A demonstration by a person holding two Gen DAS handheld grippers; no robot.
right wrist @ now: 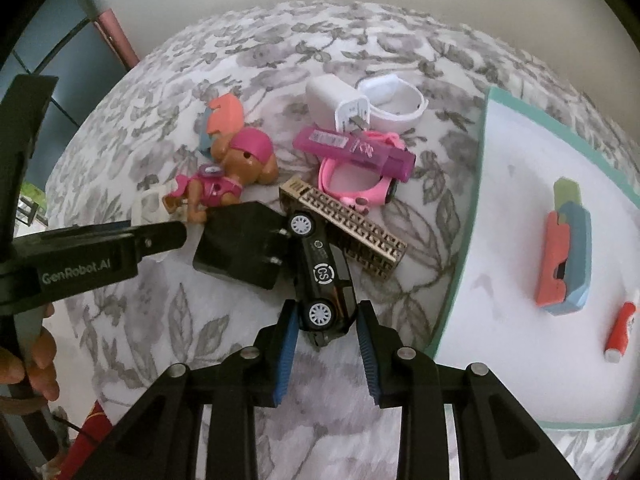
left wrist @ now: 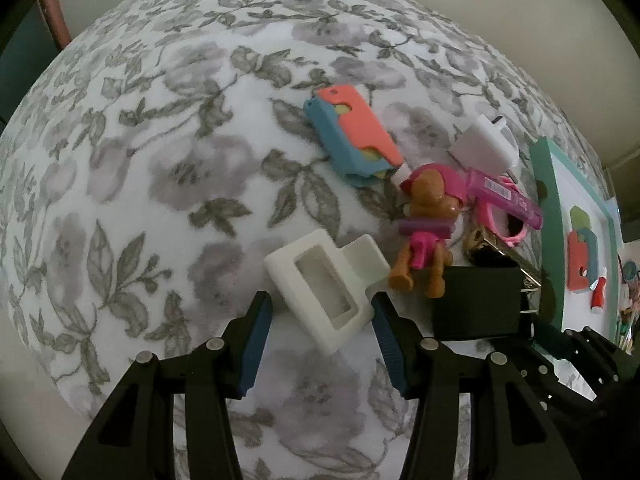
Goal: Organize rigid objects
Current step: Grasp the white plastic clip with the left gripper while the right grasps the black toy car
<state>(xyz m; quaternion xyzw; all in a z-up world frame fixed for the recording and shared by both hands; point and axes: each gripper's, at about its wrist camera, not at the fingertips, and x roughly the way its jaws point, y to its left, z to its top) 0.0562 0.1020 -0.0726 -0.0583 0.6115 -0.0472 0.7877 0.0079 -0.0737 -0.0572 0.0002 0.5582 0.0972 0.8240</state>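
Left gripper (left wrist: 322, 312): part open, jaws flanking the white plastic holder (left wrist: 324, 288); pad contact unclear.
Right gripper (right wrist: 326, 328): narrow, pads clamped on the black toy car (right wrist: 322, 280).
Car: at 12 o'clock from the right jaws, beside the black charger (right wrist: 240, 246).
Tray (right wrist: 476, 208): at 3 o'clock.

Toy car (right wrist: 320, 280) lies between the right tongs (right wrist: 326, 330), nose away; plug adapter (right wrist: 240, 246) just left of it, lattice block (right wrist: 348, 232) beyond right, tray (right wrist: 520, 264) far right. Bracket (left wrist: 324, 292) sits between the left tongs (left wrist: 320, 320); dog figure (left wrist: 424, 232) beyond right.
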